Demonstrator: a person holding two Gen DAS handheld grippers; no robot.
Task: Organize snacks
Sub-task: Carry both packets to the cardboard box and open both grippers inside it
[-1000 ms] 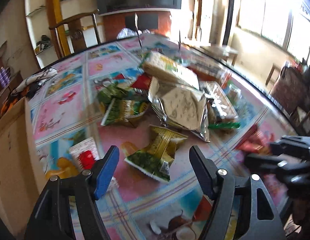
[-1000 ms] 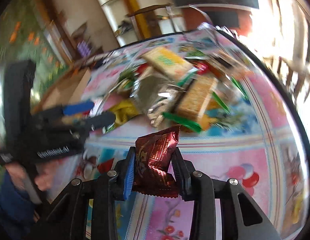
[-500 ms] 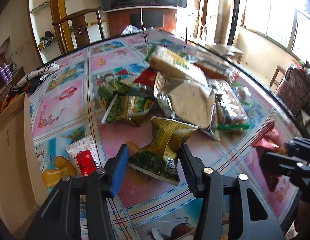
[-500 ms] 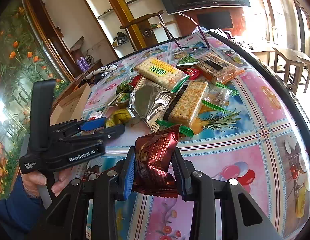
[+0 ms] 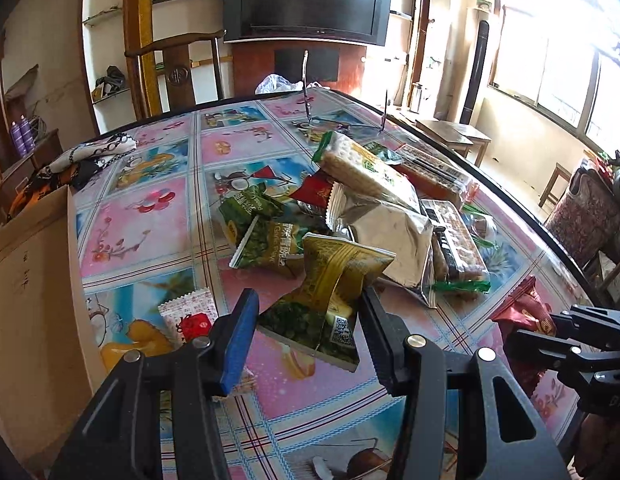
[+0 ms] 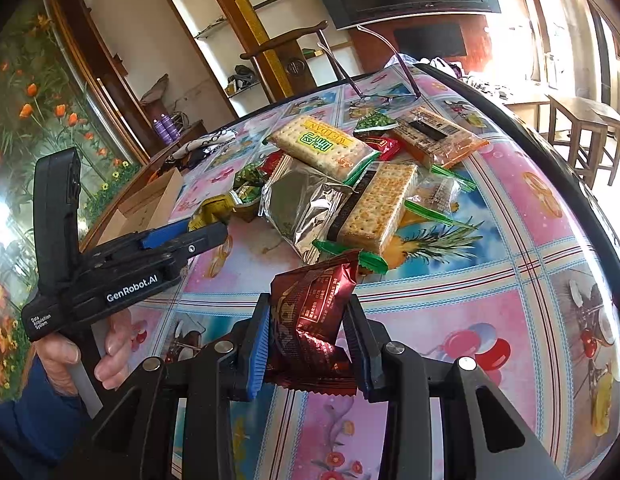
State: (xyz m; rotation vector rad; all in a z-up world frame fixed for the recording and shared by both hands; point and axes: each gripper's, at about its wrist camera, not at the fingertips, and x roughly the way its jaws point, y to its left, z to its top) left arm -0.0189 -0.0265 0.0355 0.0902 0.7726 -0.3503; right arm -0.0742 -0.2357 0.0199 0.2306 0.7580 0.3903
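My left gripper (image 5: 306, 300) is shut on a yellow-and-green snack packet (image 5: 334, 276), which is pinched at its middle just above the flowered tablecloth (image 5: 142, 232). From the right wrist view the same left gripper (image 6: 206, 232) comes in from the left with that yellow packet (image 6: 208, 210) at its tips. My right gripper (image 6: 306, 312) is shut on a dark red foil packet (image 6: 314, 280), held upright above the cloth. It appears at the right edge of the left wrist view as the right gripper (image 5: 550, 332) with the red packet (image 5: 522, 312).
A heap of snacks lies mid-table: a cracker pack (image 5: 366, 168), a silver pouch (image 5: 394, 240) and green pea packets (image 5: 270, 244). A small white-and-red packet (image 5: 190, 316) lies near my left finger. A cardboard box (image 5: 30, 300) stands at the table's left edge. Glasses (image 6: 374, 98) rest at the far side.
My left gripper has closed from wide open onto the yellow-and-green packet and moved in over it. The right gripper has kept its hold on the dark red packet and stayed in place.
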